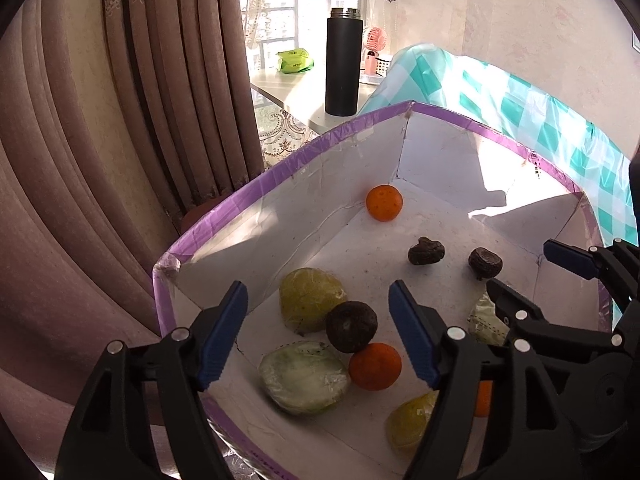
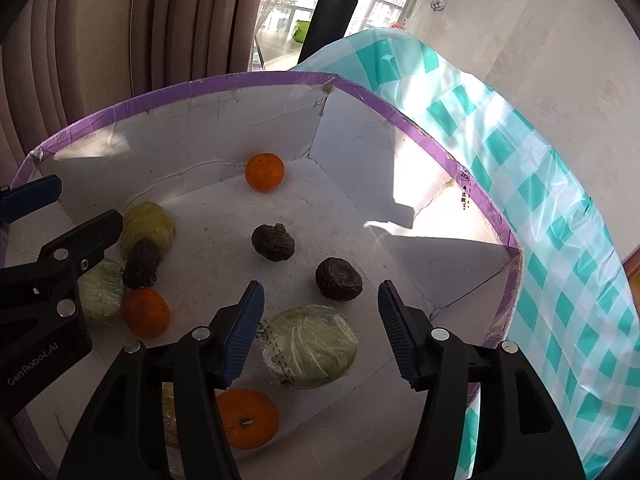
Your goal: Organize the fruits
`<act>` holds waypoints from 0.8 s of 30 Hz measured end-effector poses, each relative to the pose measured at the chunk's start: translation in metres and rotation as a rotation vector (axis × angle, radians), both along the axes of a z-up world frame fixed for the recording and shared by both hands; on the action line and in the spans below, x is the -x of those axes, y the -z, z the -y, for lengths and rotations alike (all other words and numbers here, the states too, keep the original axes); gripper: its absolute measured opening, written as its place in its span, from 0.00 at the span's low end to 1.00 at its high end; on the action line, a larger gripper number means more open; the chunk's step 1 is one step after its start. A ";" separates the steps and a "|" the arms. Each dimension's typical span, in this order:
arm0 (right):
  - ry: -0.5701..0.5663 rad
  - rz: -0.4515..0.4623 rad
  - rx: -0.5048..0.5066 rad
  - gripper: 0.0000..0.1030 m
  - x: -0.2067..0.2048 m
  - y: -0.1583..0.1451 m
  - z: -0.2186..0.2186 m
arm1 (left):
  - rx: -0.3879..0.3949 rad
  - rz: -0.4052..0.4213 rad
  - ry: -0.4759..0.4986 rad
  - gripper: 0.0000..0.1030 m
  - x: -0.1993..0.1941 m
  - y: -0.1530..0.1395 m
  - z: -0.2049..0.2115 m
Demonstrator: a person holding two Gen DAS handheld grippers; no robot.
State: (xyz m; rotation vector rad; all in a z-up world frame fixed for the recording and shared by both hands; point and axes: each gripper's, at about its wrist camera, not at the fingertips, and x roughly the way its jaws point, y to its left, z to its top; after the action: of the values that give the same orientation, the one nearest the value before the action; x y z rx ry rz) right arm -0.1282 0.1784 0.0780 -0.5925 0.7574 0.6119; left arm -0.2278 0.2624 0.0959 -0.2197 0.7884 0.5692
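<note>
Both tongs, left [image 1: 318, 334] and right [image 2: 320, 330], gape empty over the box [image 2: 224, 80]; "GenRobot.AI" marks one.

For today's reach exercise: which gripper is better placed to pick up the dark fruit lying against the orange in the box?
Probably the left gripper: its open jaws already frame the dark fruit beside the orange. The right gripper hangs over a wrapped green fruit instead.

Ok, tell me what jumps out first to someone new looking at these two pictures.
First comes the white box with the purple rim, fruit loose on its floor: bright oranges such as the one by the far wall, dark wrinkled fruits in the middle and plastic-wrapped green ones nearer. The left hand-held gripper and right hand-held gripper hover open above them. A black flask stands behind.
</note>
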 end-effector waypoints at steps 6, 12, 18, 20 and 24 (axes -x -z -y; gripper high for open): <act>-0.001 -0.020 -0.001 0.72 -0.001 -0.001 0.002 | 0.016 0.014 -0.019 0.98 0.003 -0.005 -0.002; -0.014 -0.051 0.035 0.84 -0.004 0.007 0.004 | 0.041 -0.004 0.006 0.98 -0.004 -0.003 -0.007; -0.042 -0.063 0.064 0.84 -0.002 0.011 0.001 | 0.043 -0.088 0.011 0.98 -0.017 0.004 -0.006; -0.046 -0.071 0.069 0.84 -0.002 0.011 0.001 | 0.049 -0.096 0.012 0.98 -0.018 0.005 -0.006; -0.050 -0.086 0.075 0.84 -0.004 0.012 0.000 | 0.043 -0.142 0.016 0.98 -0.025 0.007 -0.006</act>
State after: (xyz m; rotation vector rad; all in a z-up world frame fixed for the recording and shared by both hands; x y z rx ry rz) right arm -0.1243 0.1786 0.0664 -0.6590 0.8510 0.6603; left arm -0.2030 0.2687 0.0891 -0.2142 0.9394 0.5578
